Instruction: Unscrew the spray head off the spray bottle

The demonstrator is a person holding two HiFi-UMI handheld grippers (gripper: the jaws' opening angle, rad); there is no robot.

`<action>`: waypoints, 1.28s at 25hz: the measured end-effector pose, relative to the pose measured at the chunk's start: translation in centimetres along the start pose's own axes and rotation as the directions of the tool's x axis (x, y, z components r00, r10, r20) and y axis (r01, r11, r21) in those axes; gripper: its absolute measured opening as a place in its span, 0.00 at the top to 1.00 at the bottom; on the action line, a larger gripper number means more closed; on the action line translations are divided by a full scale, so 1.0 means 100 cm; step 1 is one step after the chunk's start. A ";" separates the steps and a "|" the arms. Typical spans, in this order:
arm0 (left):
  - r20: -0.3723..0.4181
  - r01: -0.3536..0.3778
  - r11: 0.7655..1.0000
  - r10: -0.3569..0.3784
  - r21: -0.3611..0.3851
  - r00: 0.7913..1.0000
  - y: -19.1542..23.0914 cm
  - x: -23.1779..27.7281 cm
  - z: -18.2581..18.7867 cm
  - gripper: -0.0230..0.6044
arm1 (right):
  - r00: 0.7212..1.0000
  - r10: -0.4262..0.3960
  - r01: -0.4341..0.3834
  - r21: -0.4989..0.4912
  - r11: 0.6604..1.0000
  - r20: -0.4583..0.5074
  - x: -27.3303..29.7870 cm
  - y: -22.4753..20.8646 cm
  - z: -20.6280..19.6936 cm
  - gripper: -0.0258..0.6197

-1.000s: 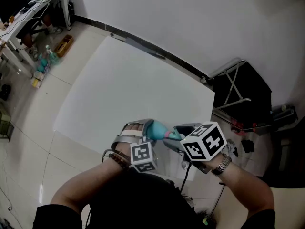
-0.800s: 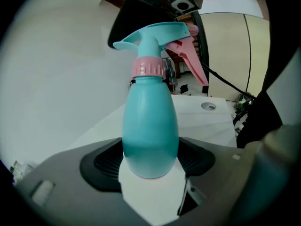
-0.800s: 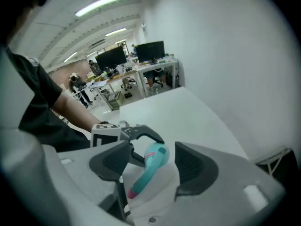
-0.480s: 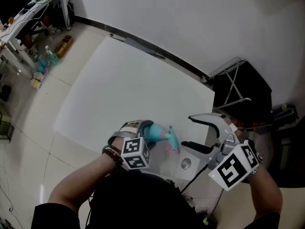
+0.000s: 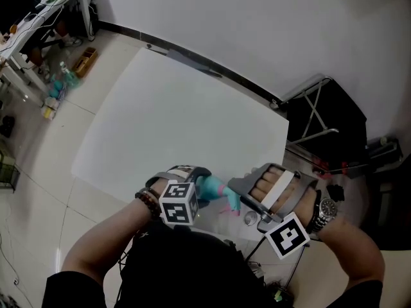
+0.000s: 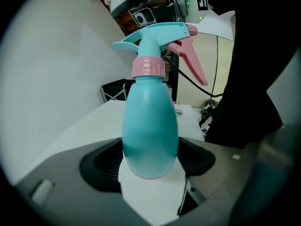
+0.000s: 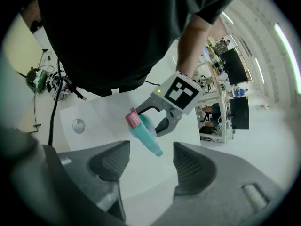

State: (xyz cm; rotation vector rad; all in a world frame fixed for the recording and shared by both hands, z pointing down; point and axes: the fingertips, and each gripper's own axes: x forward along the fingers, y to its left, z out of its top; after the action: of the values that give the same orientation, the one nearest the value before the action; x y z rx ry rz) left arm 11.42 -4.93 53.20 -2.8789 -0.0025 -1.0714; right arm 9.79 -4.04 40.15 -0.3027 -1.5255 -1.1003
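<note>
A teal spray bottle (image 6: pixel 150 131) with a pink collar (image 6: pixel 148 67) has a teal spray head (image 6: pixel 153 33) and a pink trigger (image 6: pixel 192 60) on its neck. My left gripper (image 6: pixel 150 161) is shut on the bottle's lower body. In the head view the bottle (image 5: pixel 209 188) lies tilted over the table's near edge, its head pointing right. There my left gripper (image 5: pixel 194 183) sits to its left. My right gripper (image 5: pixel 243 194) is just right of the spray head. In the right gripper view its jaws (image 7: pixel 150 166) stand open and empty, with the bottle (image 7: pixel 146 134) a little beyond them.
The white table (image 5: pixel 167 114) stretches away in front. A round metal disc (image 5: pixel 250 219) is set in its near right corner, and a black cable hangs below. A black folding stand (image 5: pixel 321 130) is past the right edge. Shelves with bottles (image 5: pixel 58 82) stand far left.
The right gripper, a second ago at the spray head, opened and swung out to the right. It has now rolled over and come back beside the head. The left gripper kept hold of the bottle.
</note>
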 end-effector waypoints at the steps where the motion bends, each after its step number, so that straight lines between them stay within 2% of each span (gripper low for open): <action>1: -0.005 0.017 1.000 -0.017 0.013 1.000 -0.004 0.001 -0.001 0.35 | 1.000 0.004 -0.004 -0.014 1.000 0.015 0.002 0.002 0.005 0.54; 3: -0.024 0.052 0.998 -0.051 0.038 0.998 -0.011 0.002 -0.003 0.35 | 0.999 0.017 -0.016 -0.034 0.999 0.041 0.006 0.005 0.015 0.55; 7: -0.050 0.097 0.992 -0.093 0.076 0.994 -0.018 0.003 -0.002 0.35 | 0.996 0.048 -0.044 -0.048 0.998 0.076 0.014 0.015 0.025 0.64; 13: -0.054 0.092 0.991 -0.087 0.100 0.995 -0.018 0.004 0.001 0.35 | 0.993 0.071 -0.068 -0.033 0.997 0.094 0.020 0.026 0.030 0.77; 16: -0.060 0.063 0.993 -0.057 0.102 0.997 -0.014 0.005 0.000 0.35 | 0.993 0.075 -0.079 0.035 0.996 0.087 0.023 0.026 0.026 0.77; 19: -0.062 0.015 0.995 -0.009 0.095 0.998 -0.007 0.005 0.000 0.35 | 0.992 0.102 -0.114 0.176 0.978 0.074 0.026 0.028 0.016 0.77; 22: -0.068 -0.042 0.995 0.048 0.088 0.997 0.003 0.004 0.000 0.35 | 0.992 0.099 -0.118 0.351 0.929 0.071 0.028 0.023 0.009 0.77; 26: -0.076 -0.109 0.991 0.115 0.078 0.991 0.014 0.004 -0.002 0.35 | 0.993 0.097 -0.118 0.547 0.829 0.067 0.033 0.016 0.000 0.77; 29: -0.076 -0.175 0.982 0.181 0.077 0.981 0.024 0.002 -0.001 0.35 | 0.992 0.101 -0.121 0.670 0.732 0.069 0.039 0.016 -0.008 0.77; 32: -0.094 -0.228 0.971 0.235 0.075 0.967 0.031 0.002 -0.006 0.35 | 0.990 0.119 -0.131 0.782 0.610 0.073 0.042 0.013 -0.013 0.78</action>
State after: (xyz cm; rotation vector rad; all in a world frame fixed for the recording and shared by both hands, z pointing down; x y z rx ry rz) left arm 11.31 -8.08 53.56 -2.6807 0.2924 -1.1480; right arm 10.32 -5.98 44.28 0.2032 -1.8180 -0.2230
